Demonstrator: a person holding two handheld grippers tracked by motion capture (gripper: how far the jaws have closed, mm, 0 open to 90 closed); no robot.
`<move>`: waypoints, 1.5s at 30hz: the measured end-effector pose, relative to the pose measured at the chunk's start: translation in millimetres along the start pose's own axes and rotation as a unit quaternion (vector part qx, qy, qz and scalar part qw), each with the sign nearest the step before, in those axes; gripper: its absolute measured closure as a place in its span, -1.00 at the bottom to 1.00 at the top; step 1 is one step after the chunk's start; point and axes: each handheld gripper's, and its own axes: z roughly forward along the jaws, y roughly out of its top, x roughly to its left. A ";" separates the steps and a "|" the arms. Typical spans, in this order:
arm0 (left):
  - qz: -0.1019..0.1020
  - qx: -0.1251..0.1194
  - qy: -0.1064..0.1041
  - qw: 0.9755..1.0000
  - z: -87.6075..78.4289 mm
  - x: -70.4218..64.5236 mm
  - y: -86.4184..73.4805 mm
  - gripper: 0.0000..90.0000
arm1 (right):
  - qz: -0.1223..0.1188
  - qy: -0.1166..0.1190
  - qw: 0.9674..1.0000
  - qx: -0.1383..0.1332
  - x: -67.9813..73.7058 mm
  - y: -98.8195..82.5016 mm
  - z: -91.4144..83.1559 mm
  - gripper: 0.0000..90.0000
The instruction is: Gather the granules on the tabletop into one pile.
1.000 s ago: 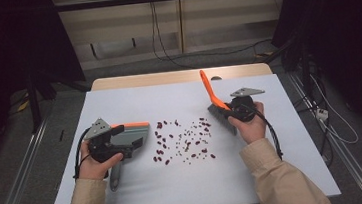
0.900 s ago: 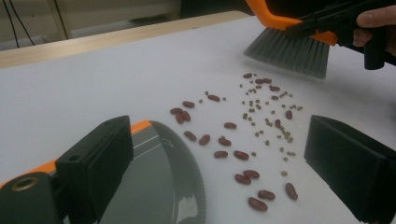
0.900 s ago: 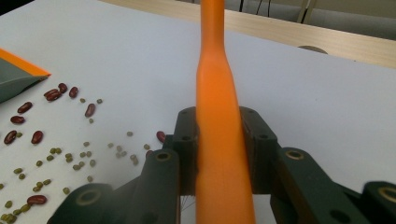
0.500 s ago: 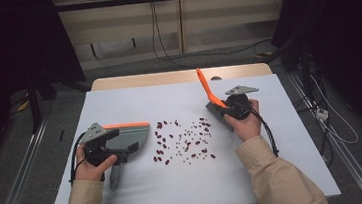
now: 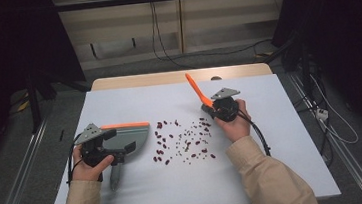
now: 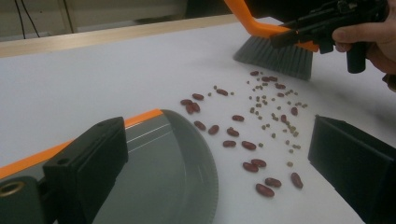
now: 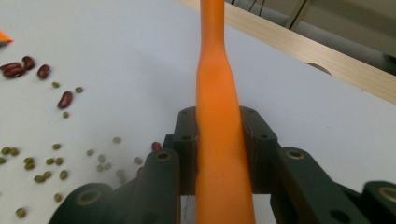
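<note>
Red kidney beans and small green beans [image 5: 182, 139] lie scattered mid-table. A grey dustpan [image 5: 132, 134] with an orange edge lies left of them, its lip toward the beans [image 6: 252, 135]. My left gripper [image 5: 123, 150] rests over the pan, open. In the left gripper view [image 6: 217, 135] one jaw stands over the dustpan [image 6: 173, 163] and the other over bare table. My right gripper [image 5: 215, 110] is shut on the orange brush handle [image 5: 195, 89], which rises between its jaws [image 7: 218, 135]. The grey bristles [image 6: 275, 56] touch the table at the beans' far right edge.
The white table [image 5: 276, 173] has a wooden strip [image 5: 176, 77] along its far edge. The dustpan's handle [image 5: 113, 176] points toward the person beside the left hand. Cables [image 5: 321, 118] lie on the floor to the right.
The right hand has carried the brush leftward, closer to the beans. The left hand and the dustpan have stayed nearly in place.
</note>
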 end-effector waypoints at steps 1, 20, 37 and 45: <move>0.000 -0.002 0.000 1.000 0.0 0.0 -0.1 -0.90 | -0.003 0.005 1.000 0.001 3.1 -0.2 -0.6 0.58; 0.005 -0.002 -0.002 1.000 -0.2 -1.7 1.3 -0.90 | -0.040 0.048 0.998 -0.006 45.3 -3.0 -13.7 0.58; 0.007 -0.001 -0.005 1.000 0.4 -2.6 1.8 -0.90 | -0.060 0.073 0.995 -0.014 60.8 -7.5 -23.9 0.58; 0.006 0.000 -0.004 1.000 0.3 -2.6 1.7 -0.90 | -0.053 0.086 0.995 -0.024 61.2 -6.6 -27.6 0.59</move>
